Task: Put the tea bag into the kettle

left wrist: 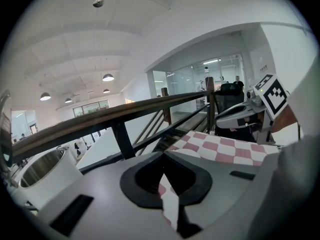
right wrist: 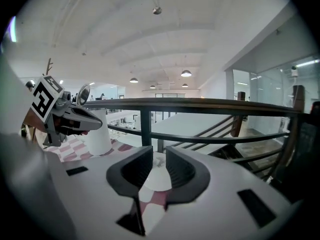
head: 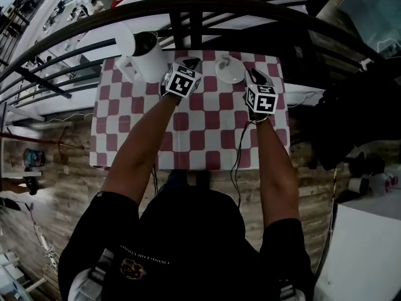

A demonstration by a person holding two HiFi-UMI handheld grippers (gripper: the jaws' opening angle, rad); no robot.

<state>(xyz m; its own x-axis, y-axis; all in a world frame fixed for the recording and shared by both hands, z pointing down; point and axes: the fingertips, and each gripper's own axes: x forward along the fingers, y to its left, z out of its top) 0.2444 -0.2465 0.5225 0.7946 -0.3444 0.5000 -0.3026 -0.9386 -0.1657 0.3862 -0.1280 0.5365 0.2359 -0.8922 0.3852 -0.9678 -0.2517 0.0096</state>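
Note:
A white kettle (head: 145,56) with its lid open stands at the far left corner of the checked table (head: 188,137). Its steel inside (left wrist: 42,170) shows in the left gripper view. A white saucer (head: 230,73) lies at the far middle with a small pale thing, seemingly the tea bag (head: 224,62), on it. My left gripper (head: 191,64) hovers between kettle and saucer, its tips (left wrist: 162,154) together with nothing in them. My right gripper (head: 252,74) is just right of the saucer. Its jaws (right wrist: 154,156) stand apart, and the saucer (right wrist: 152,180) shows through the gap.
A dark railing (head: 207,8) curves along the table's far edge, right behind the kettle and saucer. Cables (head: 237,152) trail over the cloth from the right gripper. Dark bags (head: 351,118) stand to the right of the table.

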